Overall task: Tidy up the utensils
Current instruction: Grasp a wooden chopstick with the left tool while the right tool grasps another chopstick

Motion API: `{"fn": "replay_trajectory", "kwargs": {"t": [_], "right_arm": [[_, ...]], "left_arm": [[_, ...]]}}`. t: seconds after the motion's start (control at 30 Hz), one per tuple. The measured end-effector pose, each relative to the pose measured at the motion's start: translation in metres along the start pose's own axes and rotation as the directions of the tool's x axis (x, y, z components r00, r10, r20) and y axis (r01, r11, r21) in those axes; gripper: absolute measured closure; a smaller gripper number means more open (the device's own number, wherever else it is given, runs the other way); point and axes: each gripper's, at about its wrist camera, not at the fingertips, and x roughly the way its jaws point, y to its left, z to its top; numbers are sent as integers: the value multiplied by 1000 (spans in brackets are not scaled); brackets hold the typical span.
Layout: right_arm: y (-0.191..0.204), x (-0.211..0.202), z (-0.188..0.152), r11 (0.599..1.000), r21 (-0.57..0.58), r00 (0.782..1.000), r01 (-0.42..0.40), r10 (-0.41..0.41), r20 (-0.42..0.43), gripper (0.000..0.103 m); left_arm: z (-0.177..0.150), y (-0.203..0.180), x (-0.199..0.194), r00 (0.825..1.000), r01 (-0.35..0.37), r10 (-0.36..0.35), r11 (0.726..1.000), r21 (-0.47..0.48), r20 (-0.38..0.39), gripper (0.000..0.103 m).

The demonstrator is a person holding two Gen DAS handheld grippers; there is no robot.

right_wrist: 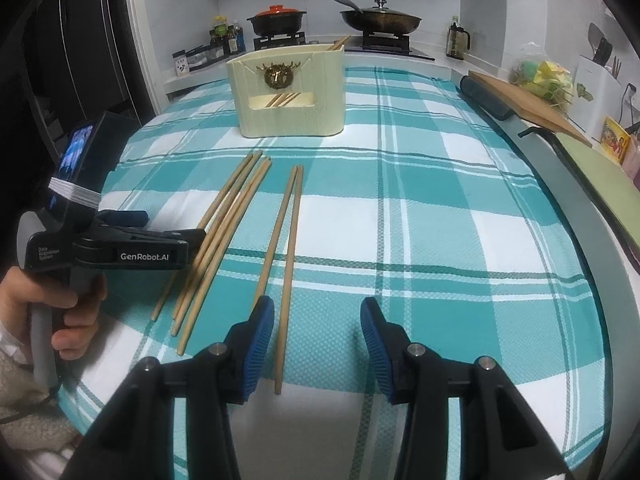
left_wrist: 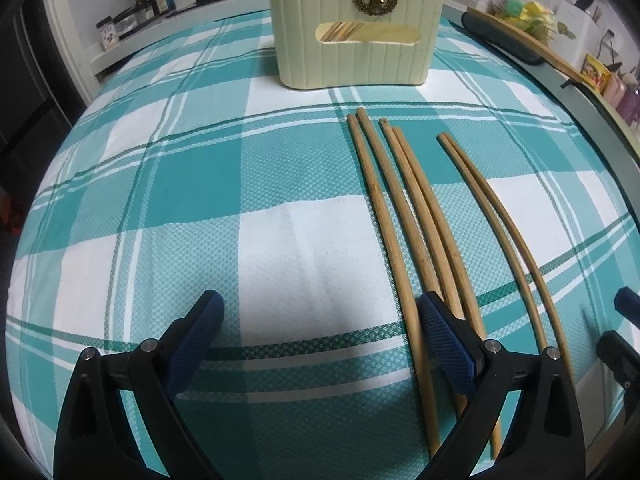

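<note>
Nearest the near edge of the checked tablecloth, the right gripper hangs with its blue pads apart and nothing pressed between them; one chopstick of the right-hand pair runs up through the gap, close to the left pad, while its partner slips behind that pad. Over on the left, the left gripper stands wide, gripping nothing; its right finger covers the near ends of the four-stick bunch, so whether it touches them cannot be told. In the right wrist view a hand wraps that gripper's handle, and its body hides part of the same bunch.

Count them: six loose chopsticks on the cloth, four bunched together and two lying side by side just to their right, all pointing toward the far edge. The near ends of several are cut off by the fingers in the left wrist view.

Further back, near the far edge, stands the cream holder with a gold ornament on its front. Through its front slot a few chopsticks show, and tips poke above the rim; the exact number inside is hard to make out.

Beyond the cloth, on the stove: a red-lidded pot and a lidded pan.
</note>
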Motion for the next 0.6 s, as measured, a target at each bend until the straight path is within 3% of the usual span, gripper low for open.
{"fn": "replay_trajectory", "kwargs": {"t": [0.6], "right_arm": [[15,23,9,995,-89,998,36,-40,-39,57]], "left_arm": [[0,1,2,1000,4,-4,1000,2,5,3]]}}
